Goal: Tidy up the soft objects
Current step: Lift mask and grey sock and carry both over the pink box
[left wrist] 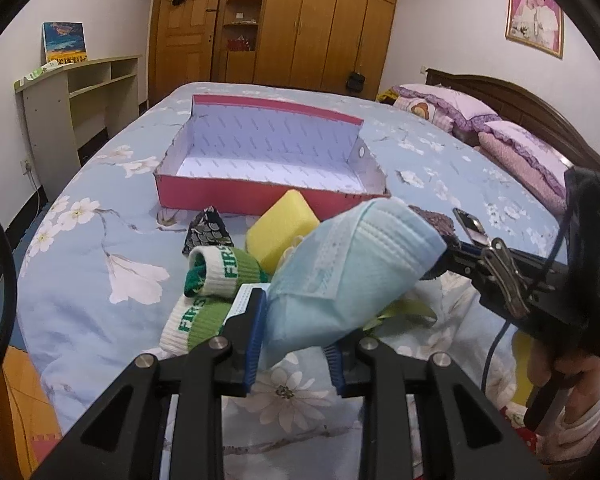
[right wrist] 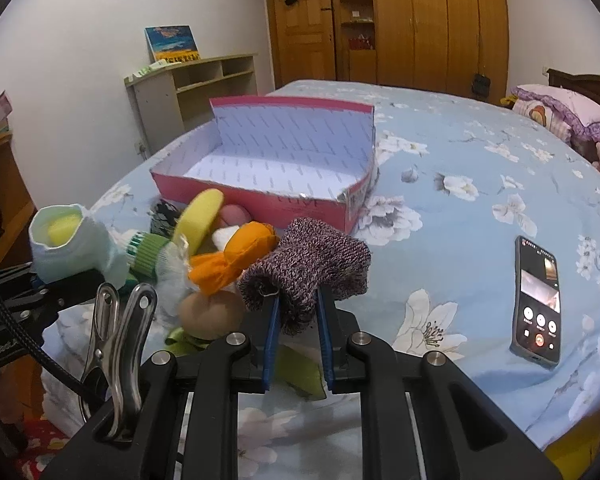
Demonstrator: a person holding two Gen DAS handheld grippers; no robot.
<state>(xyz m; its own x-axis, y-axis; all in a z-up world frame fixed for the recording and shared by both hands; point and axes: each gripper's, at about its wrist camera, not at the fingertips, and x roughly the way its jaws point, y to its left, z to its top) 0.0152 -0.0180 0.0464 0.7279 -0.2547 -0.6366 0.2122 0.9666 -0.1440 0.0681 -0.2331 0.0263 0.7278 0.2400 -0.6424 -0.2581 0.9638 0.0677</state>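
One box (left wrist: 268,196), one phone (right wrist: 537,300) — two green socks (left wrist: 220,270).

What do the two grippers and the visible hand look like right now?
Both the left gripper and right gripper have black angular linkage arms with silver pivot bolts and blue ribbed pads. A metal spring clip and braided black cable sit on the left one. The hand shows a pale pink cuff.

A: What lies ahead of the right gripper (right wrist: 296,344)?
B: A box (right wrist: 260,200) on the bed (right wrist: 460,152), beyond a heap of soft things. A sock (right wrist: 312,264) sits between the jaws.
A: And to its sides?
B: A phone (right wrist: 538,300) lies on the bed to its right; the left gripper (right wrist: 40,280), with a mask (right wrist: 76,248), is on its left.
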